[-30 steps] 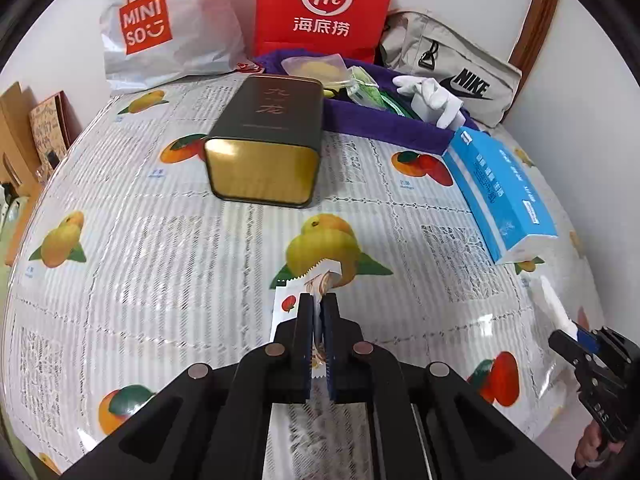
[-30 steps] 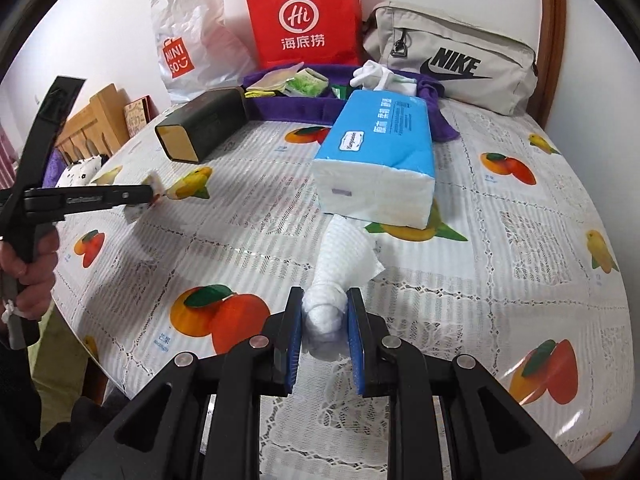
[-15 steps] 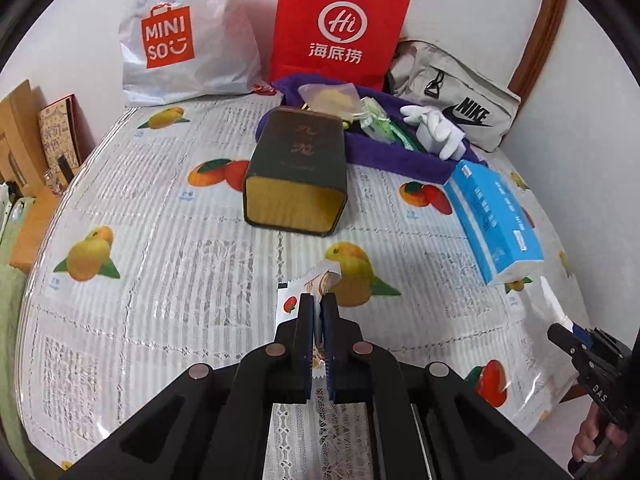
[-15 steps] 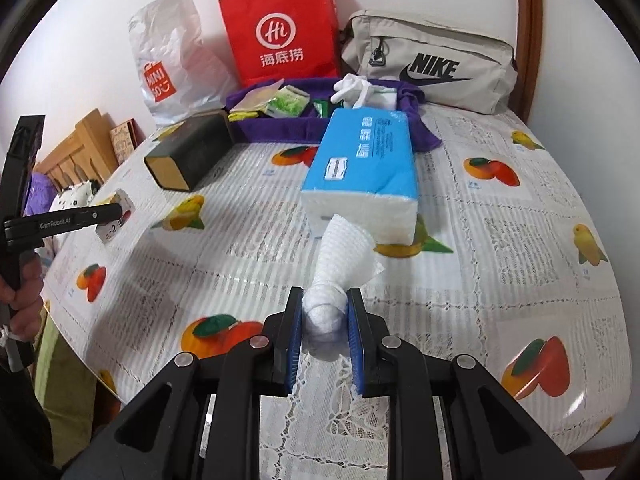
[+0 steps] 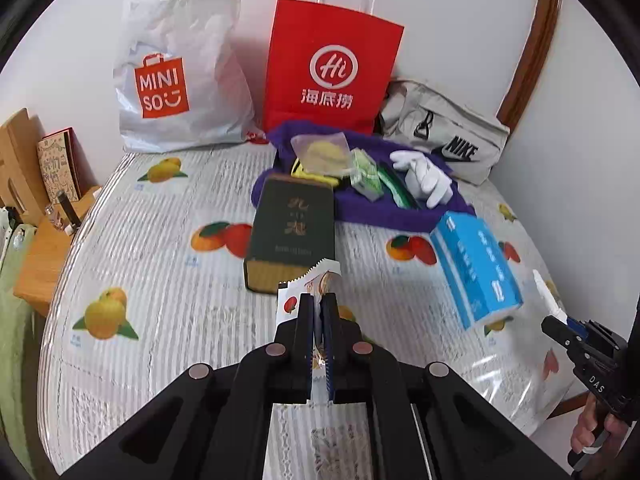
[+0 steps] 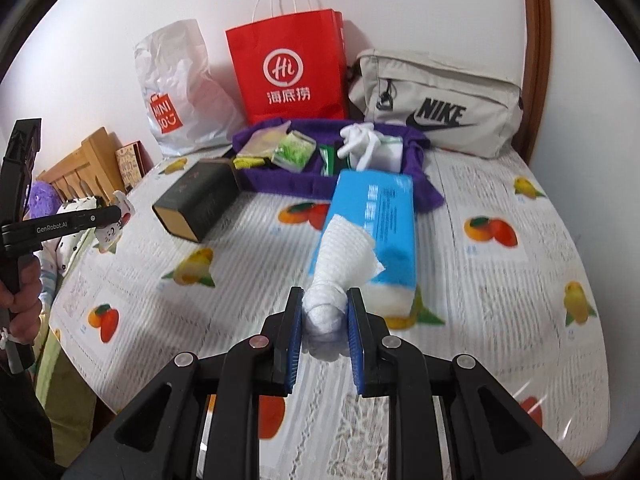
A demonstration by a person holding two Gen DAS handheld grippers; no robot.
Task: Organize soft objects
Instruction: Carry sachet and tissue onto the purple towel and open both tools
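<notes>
Left wrist view: left gripper (image 5: 318,312) clamped tight on a small flat packet (image 5: 308,288) with a zigzag edge and fruit print, held up off the table (image 5: 160,280). Beyond the packet a dark tin (image 5: 292,232) lies on its side, gold end toward the camera. Behind the tin a purple tray (image 5: 380,208) holds a yellow pouch (image 5: 320,154), a green packet (image 5: 364,174) and a white glove (image 5: 426,178). Blue tissue pack (image 5: 476,268) lies right of the tin, just in front of the tray. At the wall: white Miniso bag (image 5: 176,76), red bag (image 5: 332,68), grey Nike bag (image 5: 440,136). Right gripper (image 5: 560,326) shows at the right edge with a white strip sticking out of its tip; a hand (image 5: 592,432) grips its handle. Right wrist view: right gripper (image 6: 325,314) jaws pressed on a rolled white tissue (image 6: 336,272), free end flaring upward, lifted in front of the tissue pack (image 6: 376,216). Tin (image 6: 200,202) left of the pack, tray (image 6: 320,160) behind both, glove (image 6: 360,140) in the tray. Red bag (image 6: 288,64), Miniso bag (image 6: 176,88) and Nike bag (image 6: 436,100) along the wall. Left gripper (image 6: 118,212) at the left edge, the packet (image 6: 114,228) pinched at its tip, over the table edge (image 6: 80,280), hand (image 6: 20,296) on its handle.
</notes>
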